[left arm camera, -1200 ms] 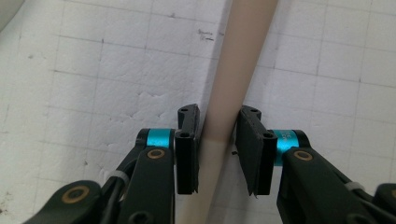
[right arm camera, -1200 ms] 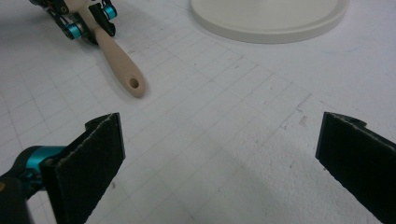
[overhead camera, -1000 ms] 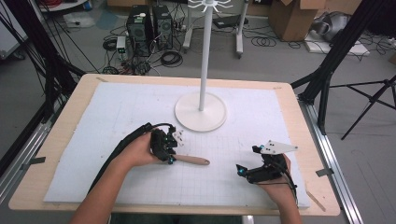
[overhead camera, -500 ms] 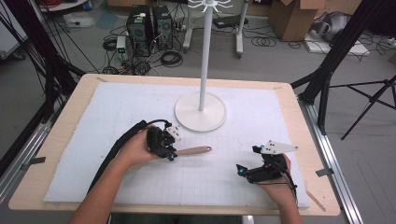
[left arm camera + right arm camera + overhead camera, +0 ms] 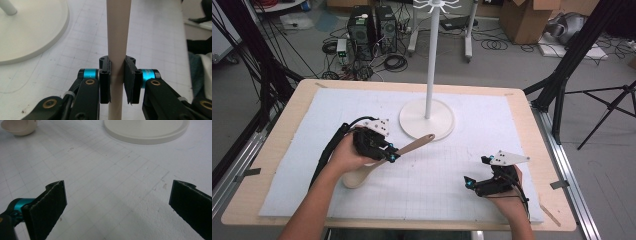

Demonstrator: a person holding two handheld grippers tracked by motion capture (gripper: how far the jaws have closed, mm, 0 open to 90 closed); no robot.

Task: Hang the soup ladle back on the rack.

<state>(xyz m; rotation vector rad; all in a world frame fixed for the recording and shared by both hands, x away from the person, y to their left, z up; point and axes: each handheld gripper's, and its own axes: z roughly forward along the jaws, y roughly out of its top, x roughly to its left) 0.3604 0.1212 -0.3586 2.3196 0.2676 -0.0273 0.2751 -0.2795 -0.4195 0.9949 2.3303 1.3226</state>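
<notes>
— What covers the table?
— A white gridded mat, leaving the wooden rim bare.
— What stands on the mat?
— The white stand's round base, toward the far side, near the middle.

Beige wooden spoon, white gridded mat

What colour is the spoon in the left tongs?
Pale cream spoon, clearest in the left gripper view.

The stand rises mid-table toward the far edge — its round base and tall pole block that stretch. The spoon slants across the left half, handle tip just short of the base. The white mat lies bare toward both far corners — also between the right tool and the base.
</notes>
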